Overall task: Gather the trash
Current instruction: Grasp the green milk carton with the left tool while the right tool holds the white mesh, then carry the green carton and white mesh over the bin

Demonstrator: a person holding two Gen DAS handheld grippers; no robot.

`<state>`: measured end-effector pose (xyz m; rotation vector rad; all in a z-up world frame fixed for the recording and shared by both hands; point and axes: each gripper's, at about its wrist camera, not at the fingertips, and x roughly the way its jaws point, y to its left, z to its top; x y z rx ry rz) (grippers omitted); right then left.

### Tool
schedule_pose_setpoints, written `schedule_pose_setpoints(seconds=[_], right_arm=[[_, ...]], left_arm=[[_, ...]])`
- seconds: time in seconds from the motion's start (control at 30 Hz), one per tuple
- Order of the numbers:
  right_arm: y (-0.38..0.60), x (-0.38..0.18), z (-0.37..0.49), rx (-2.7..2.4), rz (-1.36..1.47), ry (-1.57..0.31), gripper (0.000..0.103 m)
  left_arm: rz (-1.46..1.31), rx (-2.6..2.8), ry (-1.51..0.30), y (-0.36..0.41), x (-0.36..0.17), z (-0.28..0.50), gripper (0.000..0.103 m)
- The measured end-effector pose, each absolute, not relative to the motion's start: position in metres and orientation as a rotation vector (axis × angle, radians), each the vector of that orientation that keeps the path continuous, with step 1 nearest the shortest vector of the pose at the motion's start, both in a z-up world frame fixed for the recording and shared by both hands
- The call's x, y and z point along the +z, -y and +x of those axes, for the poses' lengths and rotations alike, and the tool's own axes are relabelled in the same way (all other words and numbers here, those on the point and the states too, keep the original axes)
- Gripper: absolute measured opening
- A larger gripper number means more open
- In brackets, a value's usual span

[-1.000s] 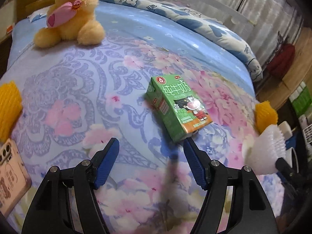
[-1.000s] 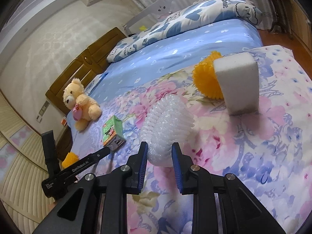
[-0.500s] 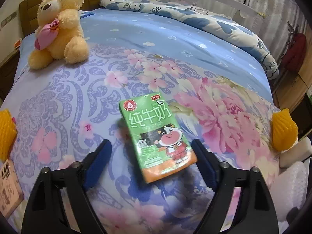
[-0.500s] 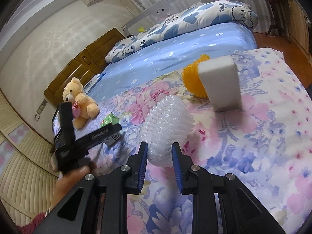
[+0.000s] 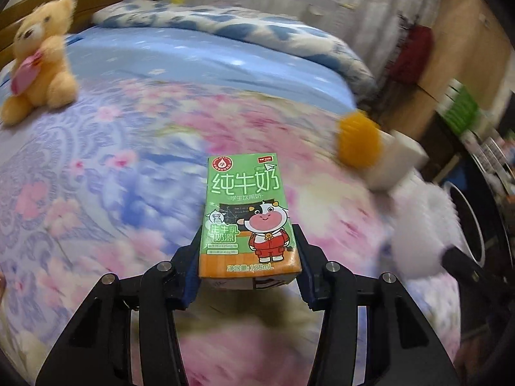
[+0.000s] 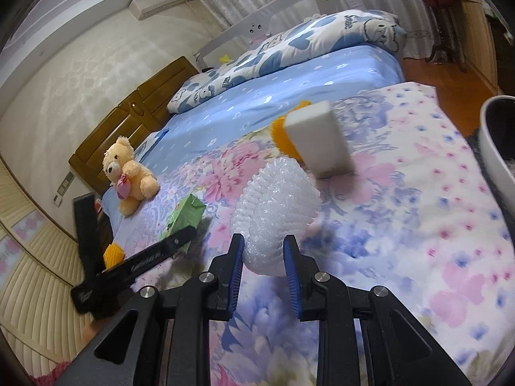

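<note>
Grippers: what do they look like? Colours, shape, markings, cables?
Both the left gripper and the right gripper have matte black angular linkage arms with cut-out windows, silver round pivot screws, and blue ribbed finger pads. The left one's side carries small white lettering, unreadable here. No cables or sleeves show.

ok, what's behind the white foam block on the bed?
A yellow foam net sits right behind the white foam block, touching it; only its edge shows in the right wrist view. The block hides the rest, and any bedspread behind.
</note>
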<state>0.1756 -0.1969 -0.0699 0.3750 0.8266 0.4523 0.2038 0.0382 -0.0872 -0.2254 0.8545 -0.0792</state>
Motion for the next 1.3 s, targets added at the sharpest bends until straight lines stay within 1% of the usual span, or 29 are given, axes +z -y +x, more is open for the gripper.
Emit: schedule_pose_setpoints(seconds=[0.57,1.0,1.3], right_arm=[[0.282,-0.067,0.126,0.326,0.437,-0.762,0.025],[0.335,-0.065,0.102,0.243,0.47,-0.731,0.025],[0.36,-0.061,0.097,0.21,0.489,-0.708,0.025]], left_arm=[[-0.092,-0.298,-0.827,0.065,-0.067,0.161,0.047],[-0.013,-0.422,-0.816,0.135,-0.056,0.158,0.047],[0.018,-0.468,-0.812,0.164,-0.052,0.163,0.047]])
